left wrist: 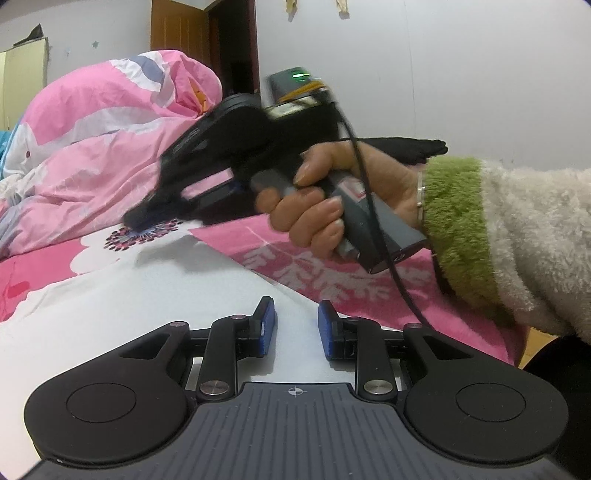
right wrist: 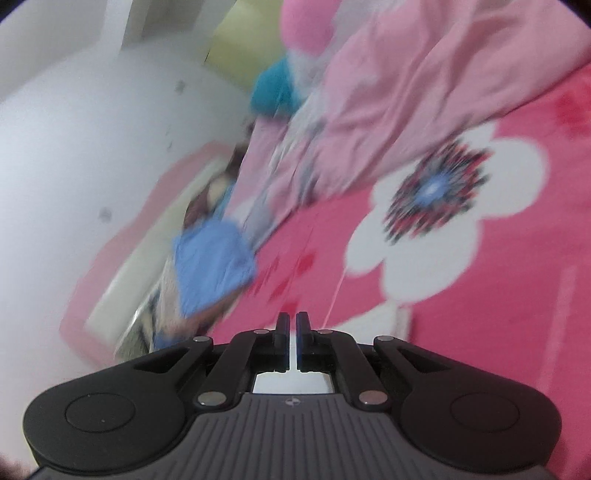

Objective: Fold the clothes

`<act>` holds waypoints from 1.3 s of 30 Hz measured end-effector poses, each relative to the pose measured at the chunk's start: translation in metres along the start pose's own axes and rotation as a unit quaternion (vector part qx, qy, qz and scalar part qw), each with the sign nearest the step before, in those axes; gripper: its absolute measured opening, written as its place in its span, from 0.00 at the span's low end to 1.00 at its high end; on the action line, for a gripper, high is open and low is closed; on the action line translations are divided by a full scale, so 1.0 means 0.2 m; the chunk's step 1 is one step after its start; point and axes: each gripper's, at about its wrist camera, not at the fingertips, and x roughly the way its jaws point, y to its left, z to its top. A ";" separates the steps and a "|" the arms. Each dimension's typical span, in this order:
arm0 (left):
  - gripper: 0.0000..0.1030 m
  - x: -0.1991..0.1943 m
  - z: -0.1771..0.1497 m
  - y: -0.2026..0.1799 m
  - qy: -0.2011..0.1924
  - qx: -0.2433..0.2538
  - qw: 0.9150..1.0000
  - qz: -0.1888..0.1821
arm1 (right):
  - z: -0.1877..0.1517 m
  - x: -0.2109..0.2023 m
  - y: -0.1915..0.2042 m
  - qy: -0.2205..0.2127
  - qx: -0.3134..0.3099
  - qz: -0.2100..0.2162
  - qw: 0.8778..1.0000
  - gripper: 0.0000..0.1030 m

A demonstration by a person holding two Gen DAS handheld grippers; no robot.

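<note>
Nearest the left wrist camera, the left gripper [left wrist: 297, 323] stands with its blue pads [left wrist: 269, 322] apart over a white garment [left wrist: 155, 291], gripping nothing visible. Left lies a pink quilt [left wrist: 107, 147]; the garment is spread on a pink flowered sheet [left wrist: 332, 266]. Rightward, a hand [left wrist: 332, 199] holds the right gripper [right wrist: 292, 325], its jaws nearly closed on a thin white edge [right wrist: 293, 347], perhaps cloth.

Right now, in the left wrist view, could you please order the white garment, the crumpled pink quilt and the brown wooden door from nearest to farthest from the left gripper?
1. White garment: flat on the bed, directly under the left gripper.
2. Crumpled pink quilt: heaped on the bed, ahead to the left.
3. Brown wooden door: at the back wall, behind the quilt.
</note>
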 end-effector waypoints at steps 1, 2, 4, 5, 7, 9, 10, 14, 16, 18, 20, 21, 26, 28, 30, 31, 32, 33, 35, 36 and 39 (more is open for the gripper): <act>0.24 0.00 0.00 0.00 0.000 0.000 1.000 0.000 | 0.00 0.05 0.02 0.019 -0.010 -0.004 1.000 0.03; 0.24 0.00 0.00 -0.01 -0.001 0.001 1.000 0.001 | 0.00 0.10 0.02 0.036 -0.021 -0.012 0.999 0.03; 0.24 0.00 -0.01 -0.01 -0.002 0.003 1.000 0.003 | 0.02 0.16 0.02 0.055 -0.030 -0.030 0.998 0.02; 0.24 0.00 -0.01 -0.02 -0.002 0.004 1.000 0.004 | 0.03 0.19 0.01 0.059 -0.029 -0.039 0.997 0.01; 0.24 0.00 -0.01 -0.02 -0.003 0.006 1.000 0.005 | 0.07 0.23 -0.01 0.065 -0.027 -0.061 0.996 0.01; 0.24 -0.01 -0.01 -0.03 -0.004 0.006 1.000 0.005 | 0.10 0.23 -0.03 0.047 -0.015 -0.095 0.994 0.03; 0.24 -0.01 -0.01 -0.03 -0.004 0.005 1.000 0.005 | 0.12 0.23 -0.04 0.040 -0.016 -0.107 0.993 0.03; 0.24 -0.02 -0.02 -0.02 -0.005 0.004 1.000 0.003 | 0.14 0.15 0.02 0.016 -0.033 -0.051 0.998 0.03; 0.24 -0.02 -0.02 -0.03 -0.006 0.005 1.000 0.003 | 0.13 0.17 0.08 0.041 -0.055 -0.014 0.998 0.03; 0.24 -0.02 -0.03 -0.03 -0.006 0.006 1.000 0.004 | 0.13 0.22 0.12 0.078 -0.076 0.009 0.994 0.03; 0.24 -0.02 -0.03 -0.03 -0.006 0.006 1.000 0.003 | 0.12 0.31 0.14 0.122 -0.090 0.008 0.988 0.03; 0.25 -0.02 -0.03 -0.03 -0.007 0.006 1.000 0.004 | 0.12 0.37 0.14 0.144 -0.092 0.003 0.985 0.03; 0.24 -0.03 -0.04 -0.03 -0.007 0.007 1.000 0.004 | 0.18 0.52 0.03 0.167 -0.034 -0.044 0.984 0.01; 0.24 -0.03 -0.04 -0.04 -0.009 0.009 1.000 0.005 | 0.21 0.50 0.01 0.139 -0.018 -0.067 0.988 0.04; 0.24 -0.03 -0.04 -0.04 -0.009 0.008 1.000 0.005 | 0.23 0.46 -0.01 0.118 -0.002 -0.060 0.991 0.04; 0.24 -0.03 -0.05 -0.04 -0.009 0.007 1.000 0.004 | 0.23 0.44 -0.01 0.113 0.005 -0.042 0.993 0.04; 0.24 -0.04 -0.05 -0.04 -0.010 0.006 1.000 0.003 | 0.23 0.43 0.02 0.112 -0.004 -0.022 0.993 0.04; 0.25 -0.04 -0.05 -0.04 -0.010 0.006 1.000 0.003 | 0.22 0.42 0.04 0.113 -0.014 -0.002 0.993 0.04; 0.24 -0.03 -0.04 -0.02 -0.011 0.008 1.000 0.003 | 0.19 0.45 0.09 0.140 -0.033 0.022 0.989 0.06; 0.25 -0.03 -0.05 -0.03 -0.011 0.008 1.000 0.004 | 0.19 0.48 0.11 0.157 -0.040 0.029 0.986 0.13; 0.25 -0.03 -0.05 -0.03 -0.011 0.010 1.000 0.006 | 0.16 0.57 0.11 0.189 -0.045 -0.002 0.981 0.22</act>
